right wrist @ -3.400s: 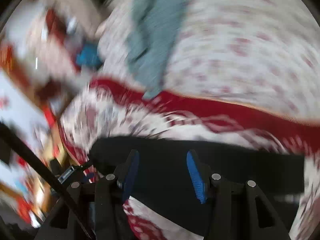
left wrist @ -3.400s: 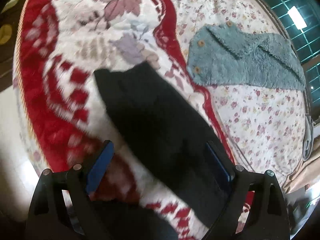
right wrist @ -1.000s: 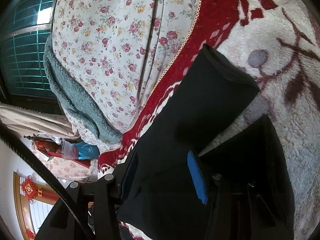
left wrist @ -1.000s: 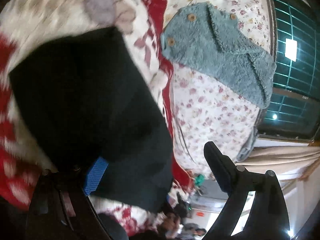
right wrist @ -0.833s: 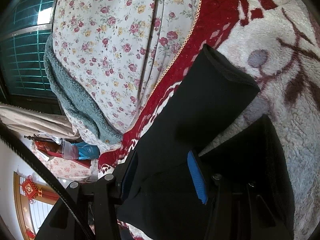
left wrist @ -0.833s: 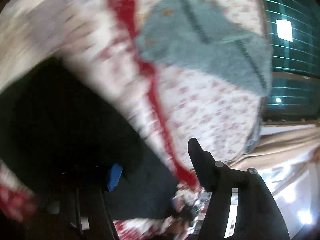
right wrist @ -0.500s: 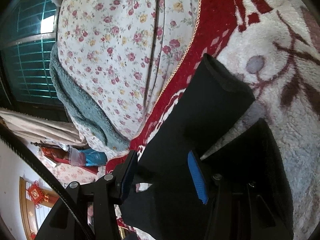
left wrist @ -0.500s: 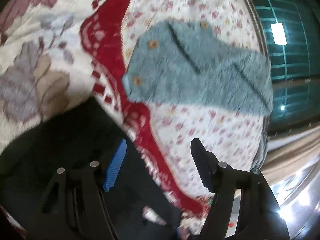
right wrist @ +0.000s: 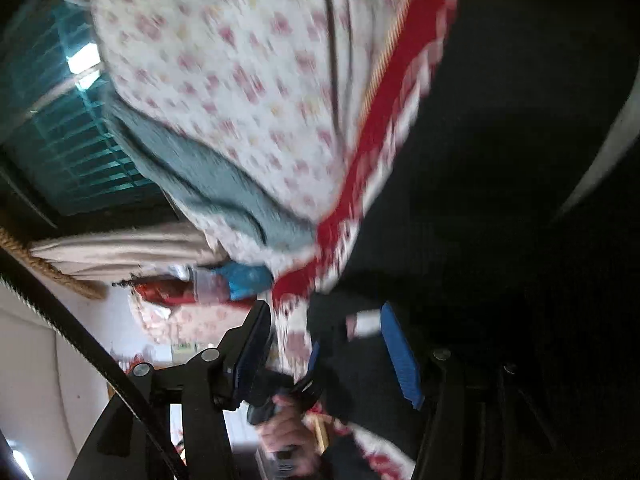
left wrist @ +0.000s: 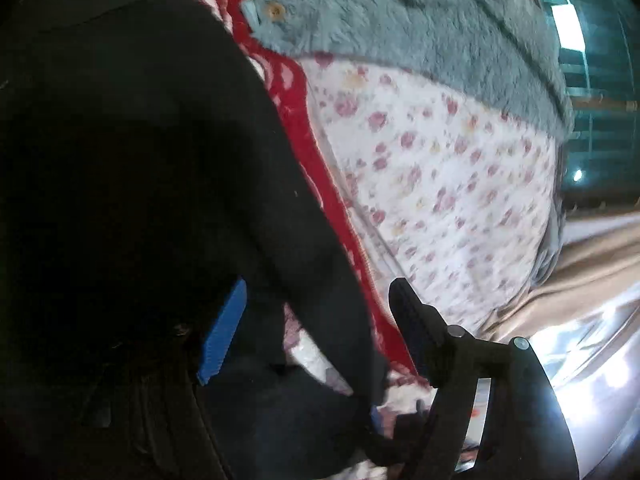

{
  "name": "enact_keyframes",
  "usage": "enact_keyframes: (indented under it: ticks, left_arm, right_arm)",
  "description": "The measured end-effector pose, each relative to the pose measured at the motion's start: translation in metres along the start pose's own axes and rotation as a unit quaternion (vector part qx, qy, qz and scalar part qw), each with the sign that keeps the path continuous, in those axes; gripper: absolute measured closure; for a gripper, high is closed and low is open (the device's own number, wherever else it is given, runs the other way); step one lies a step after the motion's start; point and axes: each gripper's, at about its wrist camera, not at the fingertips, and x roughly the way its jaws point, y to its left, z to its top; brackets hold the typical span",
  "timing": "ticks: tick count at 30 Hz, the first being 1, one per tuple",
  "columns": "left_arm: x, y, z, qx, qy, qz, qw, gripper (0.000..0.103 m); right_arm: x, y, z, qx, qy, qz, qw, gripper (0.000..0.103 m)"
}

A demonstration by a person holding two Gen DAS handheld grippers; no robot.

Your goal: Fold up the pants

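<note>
The black pants (left wrist: 132, 168) lie folded on the red and white fleece blanket (left wrist: 296, 116) and fill the left of the left wrist view. They also fill the right of the right wrist view (right wrist: 512, 152). My left gripper (left wrist: 316, 332) is open, its jaws on either side of the pants' edge, one blue pad (left wrist: 224, 336) against the cloth. My right gripper (right wrist: 328, 344) is open, with the pants' edge between its jaws. The other gripper and the hand holding it (right wrist: 288, 424) show low in the right wrist view.
A teal fleece garment (left wrist: 400, 28) with wooden buttons lies on the floral quilt (left wrist: 440, 176) beyond the pants. A window with a green grille (left wrist: 592, 80) and a beige curtain (left wrist: 592, 248) stand past the bed edge.
Both grippers have moved close to the pants and both views are blurred by motion. The two grippers have come near each other at the pants' edge.
</note>
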Motion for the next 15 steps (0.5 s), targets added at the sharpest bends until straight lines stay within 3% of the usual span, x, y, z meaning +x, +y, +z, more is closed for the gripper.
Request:
enact_keyframes:
  ticks: [3,6,8,10,11,13,15]
  left_arm:
    - [0.004,-0.008,0.000,0.018,0.016,-0.024,0.9994,0.029]
    - [0.010,-0.002,0.001,0.003,0.028,-0.039,0.9988,0.029]
    - [0.011,-0.002,0.001,0.001,0.029,-0.044,0.9986,0.029]
    - [0.005,-0.001,0.001,-0.002,0.025,-0.059,0.9979,0.029]
    - [0.004,-0.002,0.002,-0.005,0.021,-0.066,0.9976,0.029]
    - [-0.001,-0.001,0.004,-0.014,0.014,-0.083,0.9963,0.029]
    - [-0.002,0.002,0.006,-0.029,0.019,-0.102,0.9942,0.029]
  right_arm:
    - [0.029,0.012,0.001,-0.029,0.020,-0.080,0.996,0.048]
    - [0.055,0.048,0.038,-0.116,0.006,-0.160,0.980,0.050]
    - [0.045,0.090,0.065,-0.192,-0.072,-0.163,0.965,0.052]
    - [0.019,0.135,0.084,-0.248,-0.162,-0.169,0.940,0.051]
    - [0.012,0.146,0.087,-0.254,-0.175,-0.182,0.934,0.051]
    - [0.007,0.156,0.086,-0.258,-0.145,-0.187,0.937,0.051]
    - [0.011,0.152,0.068,-0.260,-0.074,-0.186,0.945,0.051]
